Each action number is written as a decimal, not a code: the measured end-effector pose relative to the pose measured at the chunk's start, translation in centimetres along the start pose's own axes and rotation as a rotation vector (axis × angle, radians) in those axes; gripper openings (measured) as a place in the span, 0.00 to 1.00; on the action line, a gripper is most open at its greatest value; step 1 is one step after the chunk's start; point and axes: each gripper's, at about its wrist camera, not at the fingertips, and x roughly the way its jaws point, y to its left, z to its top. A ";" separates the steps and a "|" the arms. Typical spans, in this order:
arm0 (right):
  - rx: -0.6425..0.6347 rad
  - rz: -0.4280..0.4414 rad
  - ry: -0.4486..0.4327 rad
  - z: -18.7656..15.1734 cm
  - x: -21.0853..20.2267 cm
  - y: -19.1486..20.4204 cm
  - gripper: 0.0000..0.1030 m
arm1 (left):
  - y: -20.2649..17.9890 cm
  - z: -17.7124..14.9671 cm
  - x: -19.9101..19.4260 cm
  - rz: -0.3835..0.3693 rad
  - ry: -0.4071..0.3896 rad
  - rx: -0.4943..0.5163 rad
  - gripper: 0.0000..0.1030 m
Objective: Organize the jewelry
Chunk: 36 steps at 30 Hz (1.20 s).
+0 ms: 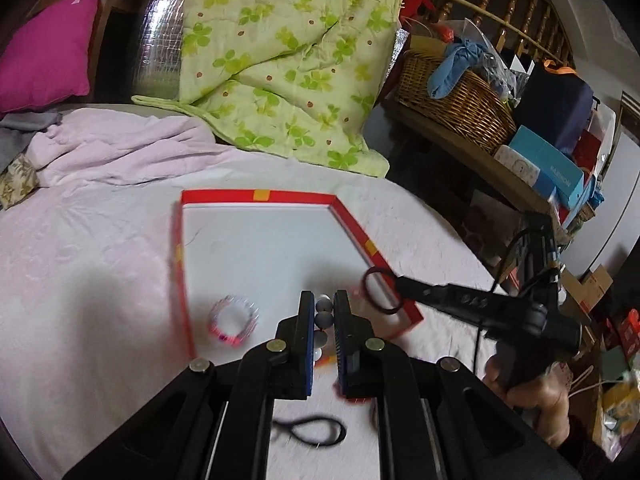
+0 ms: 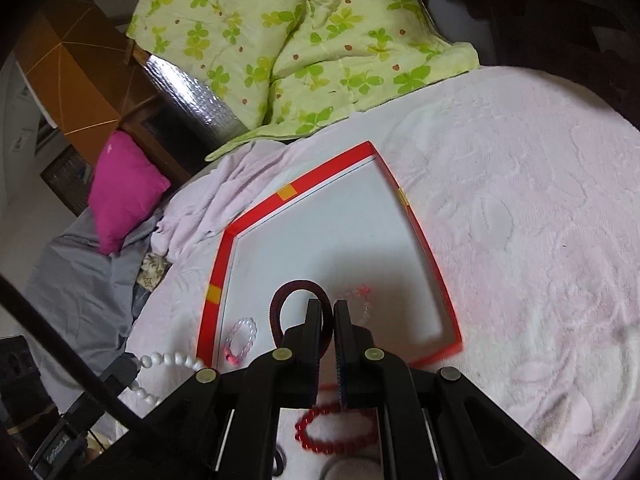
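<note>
A red-rimmed white tray lies on the pale pink bedspread. My left gripper is shut on a white pearl bead bracelet above the tray's near edge; the beads also show in the right wrist view. My right gripper is shut on a dark maroon hair tie over the tray's near right corner. A clear pink bead bracelet lies in the tray. A red bead bracelet and a black hair tie lie on the bedspread in front of the tray.
A green clover quilt and a magenta pillow lie at the back of the bed. A wicker basket and boxes stand on a bench to the right. A faint pink bracelet lies in the tray.
</note>
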 end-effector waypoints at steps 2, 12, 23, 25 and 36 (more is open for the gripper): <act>0.010 -0.007 -0.002 0.6 0.9 0.1 0.07 | -0.1 0.7 1.1 -0.013 -0.004 -0.011 0.10; 0.027 -0.078 0.029 3.7 5.9 -0.6 0.07 | 0.7 3.8 7.2 -0.016 0.024 -0.038 0.10; 0.029 -0.106 0.050 4.8 8.9 -0.8 0.10 | 2.9 4.1 10.9 0.163 0.074 -0.040 0.11; 0.048 -0.100 0.030 4.8 8.5 -1.0 0.34 | 3.4 4.1 10.2 0.201 0.065 -0.044 0.14; 0.051 -0.105 -0.052 4.8 2.3 -2.4 0.42 | 3.2 2.5 3.8 0.332 0.009 0.018 0.34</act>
